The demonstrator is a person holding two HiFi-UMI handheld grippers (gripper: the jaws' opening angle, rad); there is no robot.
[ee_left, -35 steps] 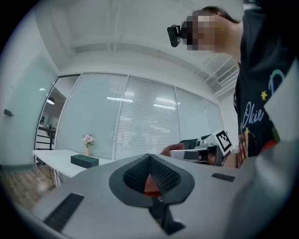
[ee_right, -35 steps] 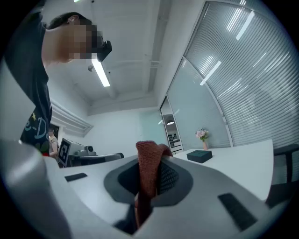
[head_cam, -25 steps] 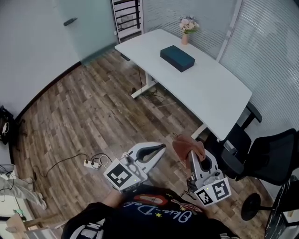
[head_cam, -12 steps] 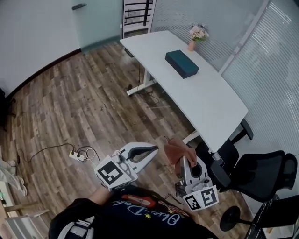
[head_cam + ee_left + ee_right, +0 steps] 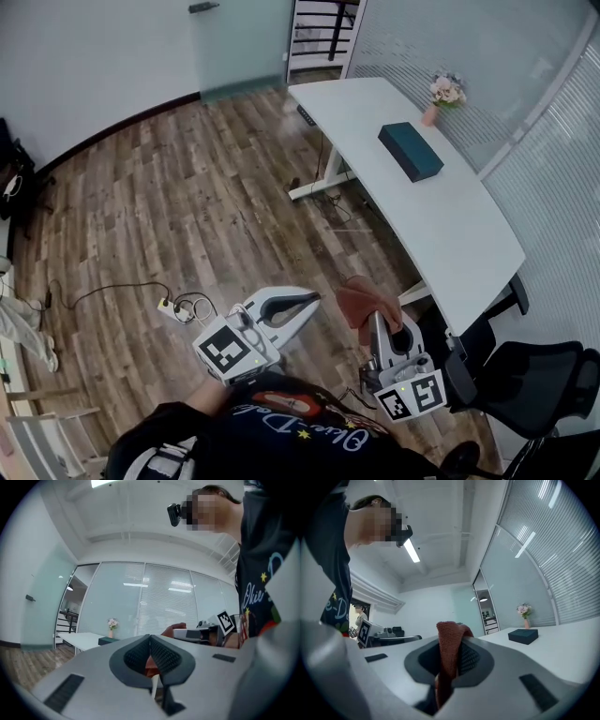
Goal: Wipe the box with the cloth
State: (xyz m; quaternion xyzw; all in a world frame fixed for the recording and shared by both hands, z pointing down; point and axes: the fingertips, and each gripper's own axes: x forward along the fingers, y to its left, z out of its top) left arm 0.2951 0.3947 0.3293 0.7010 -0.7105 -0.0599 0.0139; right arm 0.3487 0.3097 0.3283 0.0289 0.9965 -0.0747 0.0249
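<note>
While the person stands at the lower centre of the head view on a wood floor [image 5: 187,187], the right gripper [image 5: 378,317] pinches a rust-red cloth [image 5: 364,298]. The right gripper view confirms the fabric is clamped between both jaws and bunched above their tips. The left gripper [image 5: 322,298], at lower centre-left, has its jaws pressed together tip to tip and holds no item. The two grippers are near each other but apart.

The dark teal box [image 5: 411,151] lies flat on the white table [image 5: 450,225] in the upper right of the frame, well apart from both grippers and from the cloth. A small vase of flowers [image 5: 441,94] stands just beyond the box, toward the table's far end. A black office chair [image 5: 539,384] sits at lower right. A power strip [image 5: 176,312] with its cable lies on the floor at lower left.
</note>
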